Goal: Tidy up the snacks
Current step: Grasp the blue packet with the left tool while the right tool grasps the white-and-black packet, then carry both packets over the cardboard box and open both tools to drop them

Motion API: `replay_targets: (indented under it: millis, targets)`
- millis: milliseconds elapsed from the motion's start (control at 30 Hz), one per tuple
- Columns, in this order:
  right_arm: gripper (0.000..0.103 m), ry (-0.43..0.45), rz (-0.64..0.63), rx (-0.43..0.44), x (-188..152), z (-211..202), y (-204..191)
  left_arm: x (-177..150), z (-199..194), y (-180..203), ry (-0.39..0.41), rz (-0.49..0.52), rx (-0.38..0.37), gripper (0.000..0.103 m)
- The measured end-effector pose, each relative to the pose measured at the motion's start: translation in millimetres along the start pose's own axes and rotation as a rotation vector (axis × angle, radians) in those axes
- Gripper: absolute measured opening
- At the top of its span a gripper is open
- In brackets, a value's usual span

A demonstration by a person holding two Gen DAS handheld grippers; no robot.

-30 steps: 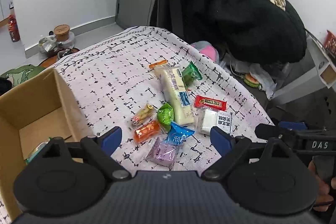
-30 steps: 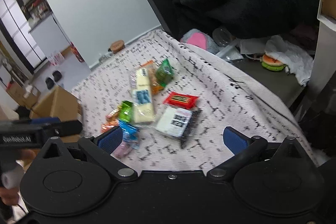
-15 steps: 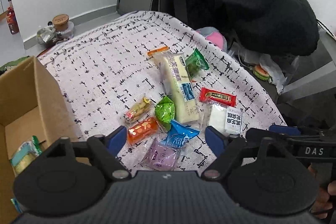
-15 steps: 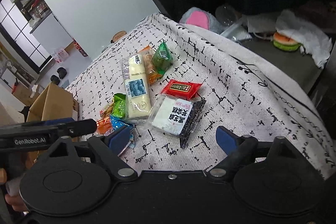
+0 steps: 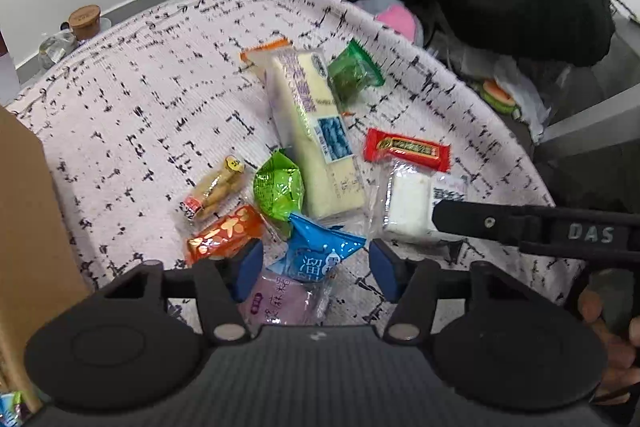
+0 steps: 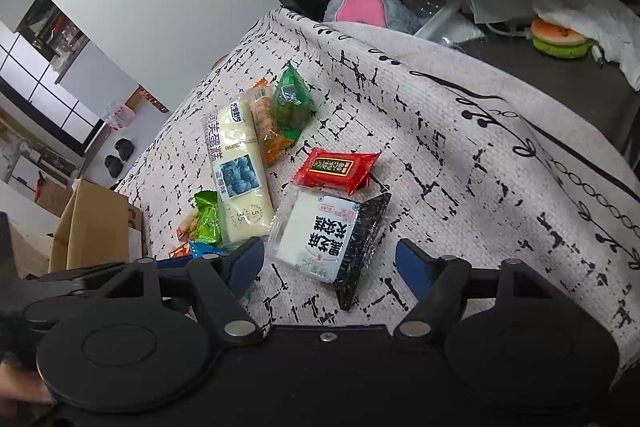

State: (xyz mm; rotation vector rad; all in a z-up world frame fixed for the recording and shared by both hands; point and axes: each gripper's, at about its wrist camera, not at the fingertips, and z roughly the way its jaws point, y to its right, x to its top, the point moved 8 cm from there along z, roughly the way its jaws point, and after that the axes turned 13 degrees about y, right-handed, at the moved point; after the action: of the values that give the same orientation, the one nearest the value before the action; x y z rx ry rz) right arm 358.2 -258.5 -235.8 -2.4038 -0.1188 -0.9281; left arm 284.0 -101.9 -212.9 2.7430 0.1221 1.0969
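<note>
Cardboard box (image 5: 24,227) cut off at left edge, interior hidden.

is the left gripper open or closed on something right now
Open. In the left wrist view the left gripper has its blue pads spread apart, either side of the blue snack packet, gripping nothing.

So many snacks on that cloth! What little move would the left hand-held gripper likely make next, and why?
Probably a short dip down, then a close on the blue packet. The left hand-held gripper is open and empty, its pads sit either side of that packet, and the cardboard box waits just to its left. The purple packet right beneath it could get pinched too, so aim carefully.
</note>
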Motion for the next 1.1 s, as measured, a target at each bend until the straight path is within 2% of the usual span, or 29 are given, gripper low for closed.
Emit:
replay_targets:
  millis: [133, 233, 367, 500, 567, 633, 733, 833, 1100]
  targets:
    - [0.071, -0.014, 0.017, 0.008, -0.8, 6.4, 2.2, -2.3, 12.3, -2.4, -0.010, -0.006, -0.002, 0.056]
    - [0.072, -0.028, 0.025, 0.007, -2.1, 13.7, 3.3, -7.9, 22.0, -3.0, -0.044, -0.003, 0.001, 0.050]
    - [0.072, -0.034, 0.029, 0.006, -2.1, 22.6, 2.1, -6.1, 23.4, -7.7, -0.026, 0.004, 0.014, 0.031]
    - [0.071, -0.031, 0.051, 0.003, -1.7, 29.5, 3.6, -4.3, 22.2, -11.6, -0.023, -0.028, 0.003, 0.025]
    - [0.062, -0.026, 0.043, -0.006, -1.9, 30.4, 3.7, -3.5, 20.8, -11.8, -0.019, -0.035, 0.003, 0.025]
    - [0.046, -0.025, 0.050, 0.003, -2.0, 30.1, 4.5, -2.4, 18.6, -11.3, -0.017, -0.037, -0.002, 0.024]
    - [0.036, -0.014, 0.063, 0.015, -1.5, 26.2, 3.3, 0.2, 11.5, -11.9, -0.010, -0.050, -0.014, 0.024]
    - [0.028, -0.009, 0.033, 0.020, 4.2, 18.8, -4.8, 8.0, -0.9, -14.7, 0.021, -0.057, -0.032, 0.024]
    - [0.016, -0.015, -0.046, -0.009, 21.4, -5.4, -20.8, 27.3, -32.1, -25.3, 0.111, -0.083, -0.050, 0.024]
